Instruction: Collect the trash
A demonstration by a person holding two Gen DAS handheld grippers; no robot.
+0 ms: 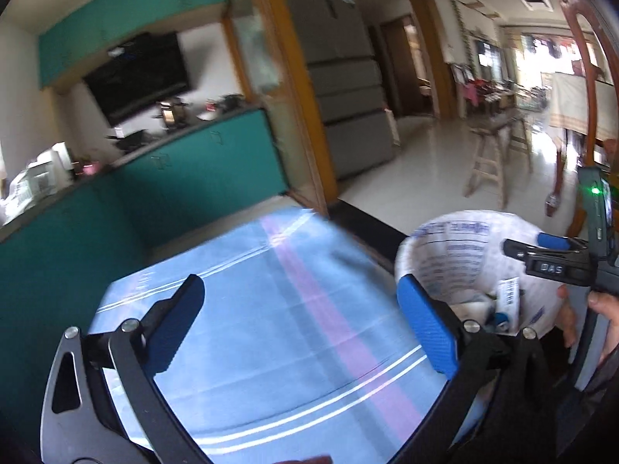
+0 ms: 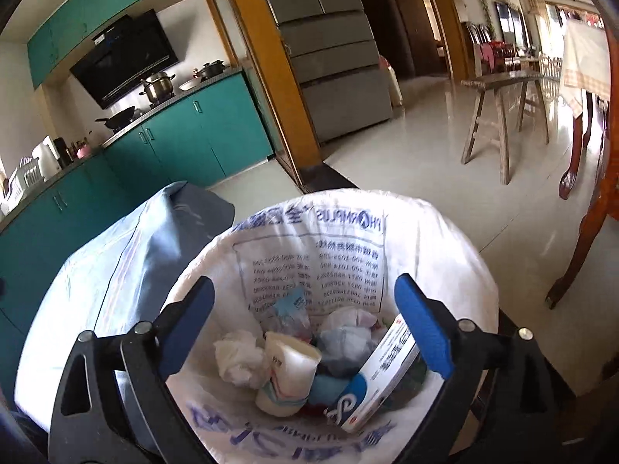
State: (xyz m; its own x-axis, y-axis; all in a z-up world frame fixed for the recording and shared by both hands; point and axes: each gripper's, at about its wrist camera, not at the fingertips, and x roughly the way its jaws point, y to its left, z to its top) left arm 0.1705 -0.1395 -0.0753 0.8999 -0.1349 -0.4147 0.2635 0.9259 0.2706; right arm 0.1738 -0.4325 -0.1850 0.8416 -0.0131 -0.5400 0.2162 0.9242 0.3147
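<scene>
Drop step looks done: my R gripper [image 2: 305,332] spread empty over bin [image 2: 456,232], L gripper [image 1: 301,328] spread empty over cloth [image 1: 271,309]; next, find more trash.

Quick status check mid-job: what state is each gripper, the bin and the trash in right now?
left gripper: jaws open, empty, over the blue cloth
right gripper: jaws open, empty, over the bin
trash bin: upright, lined with a printed white bag, partly filled
paper cup: in bin, tipped over
medicine box: in bin, leaning
crumpled tissue: in bin
</scene>
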